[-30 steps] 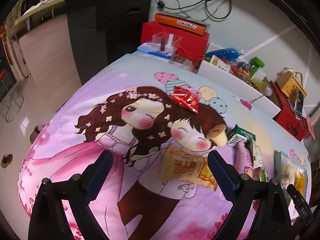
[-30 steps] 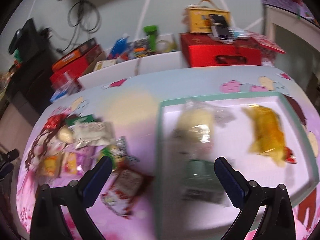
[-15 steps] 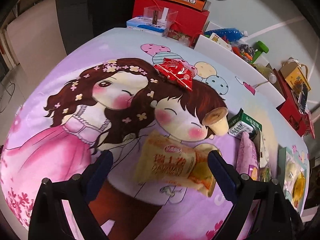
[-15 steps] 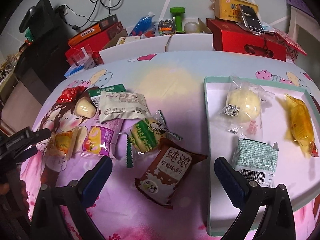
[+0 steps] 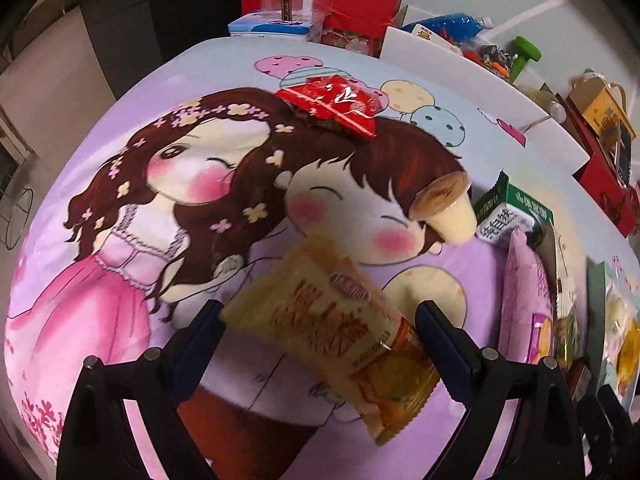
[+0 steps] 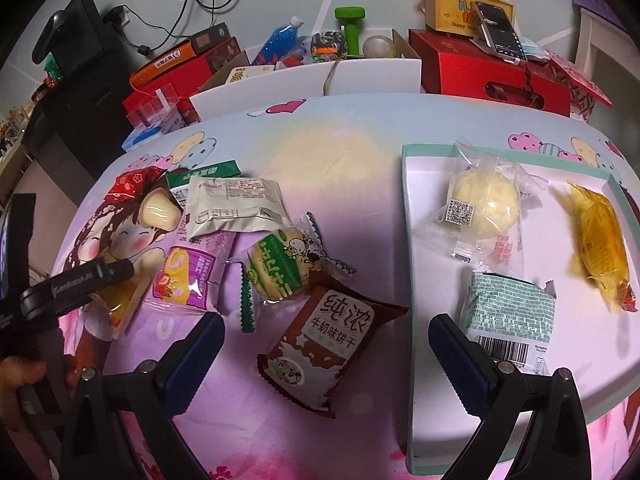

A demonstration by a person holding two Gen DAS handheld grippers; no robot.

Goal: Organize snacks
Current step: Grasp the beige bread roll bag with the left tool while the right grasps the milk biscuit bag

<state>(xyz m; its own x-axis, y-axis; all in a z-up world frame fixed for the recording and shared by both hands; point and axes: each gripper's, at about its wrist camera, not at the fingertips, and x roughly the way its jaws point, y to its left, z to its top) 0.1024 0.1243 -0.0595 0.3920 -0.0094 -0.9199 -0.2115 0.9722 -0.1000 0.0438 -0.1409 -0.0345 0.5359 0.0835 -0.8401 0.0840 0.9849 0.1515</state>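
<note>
Left claw (image 5: 320,320): jaws spread wide, a yellow snack packet (image 5: 332,328) lying aslant between them on the cartoon-printed cloth (image 5: 120,280) that covers the desk; whether the fingers touch the packet cannot be told. Left wrist view alone shows the red wrapped sweet (image 5: 332,104) near the cloth's far edge, well apart from the other snacks, with broad bare cloth to its left. A jelly cup (image 5: 444,208) lies on its side just beyond the packet, a green-and-white carton (image 5: 512,216) beside it, a purple packet (image 5: 524,300) further right. Right claw (image 6: 324,344): jaws wide, holding nothing, hanging above a brown milk-biscuit packet (image 6: 328,340). Right wrist view alone shows the white tray (image 6: 424,380) with green rim in full, holding a round cake in clear wrap (image 6: 482,204), a yellow wrapped snack (image 6: 600,252) and a teal-patterned packet (image 6: 512,308); the tray's near half is bare. A green-and-white biscuit packet (image 6: 280,272) touches the brown one; a grey-white packet (image 6: 236,204) overlaps the purple one. A hand (image 6: 20,396) grips the left tool at that view's left edge. Boxes and bottles crowd the floor beyond the desk.
</note>
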